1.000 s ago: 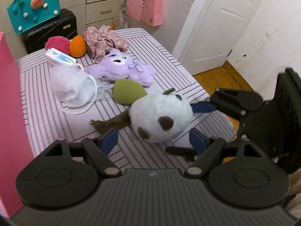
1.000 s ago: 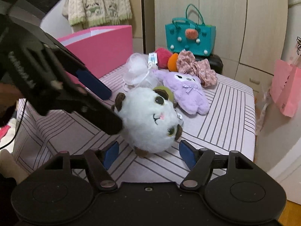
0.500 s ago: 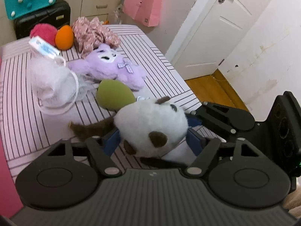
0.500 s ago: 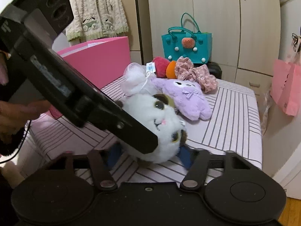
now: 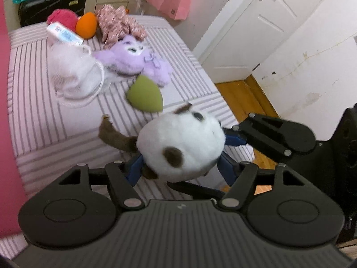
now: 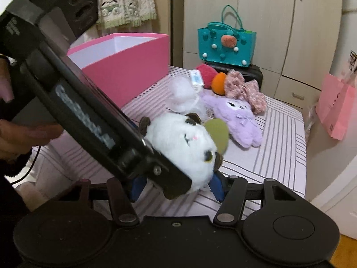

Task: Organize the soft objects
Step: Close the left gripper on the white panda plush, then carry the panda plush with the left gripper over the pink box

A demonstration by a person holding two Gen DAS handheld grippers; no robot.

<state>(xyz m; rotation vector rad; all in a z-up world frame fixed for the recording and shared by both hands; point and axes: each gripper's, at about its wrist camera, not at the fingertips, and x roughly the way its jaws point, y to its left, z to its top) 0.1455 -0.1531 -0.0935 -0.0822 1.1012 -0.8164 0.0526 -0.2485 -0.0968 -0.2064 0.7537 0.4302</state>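
Note:
A round white plush with brown ears (image 5: 180,147) (image 6: 183,147) is held above the striped table by both grippers. My left gripper (image 5: 180,167) is shut on it from below. My right gripper (image 6: 177,186) is shut on it too, and also shows in the left wrist view (image 5: 236,139). The left gripper's body (image 6: 89,120) hides part of the plush in the right wrist view. On the table lie a green sponge (image 5: 145,97), a purple plush (image 5: 138,63), a white mesh puff (image 5: 71,76), a floral scrunchie (image 5: 118,24), an orange sponge (image 5: 87,25) and a red puff (image 5: 62,19).
A pink open box (image 6: 125,67) stands at the table's left side. A teal bag (image 6: 225,42) sits on a black suitcase (image 6: 250,73) behind the table. A pink paper bag (image 6: 337,109) hangs at the right. A white door (image 5: 256,26) and wood floor (image 5: 245,98) lie beyond the table edge.
Both grippers have closed on the white plush and lifted it off the table. The green sponge now lies clear of it on the table.

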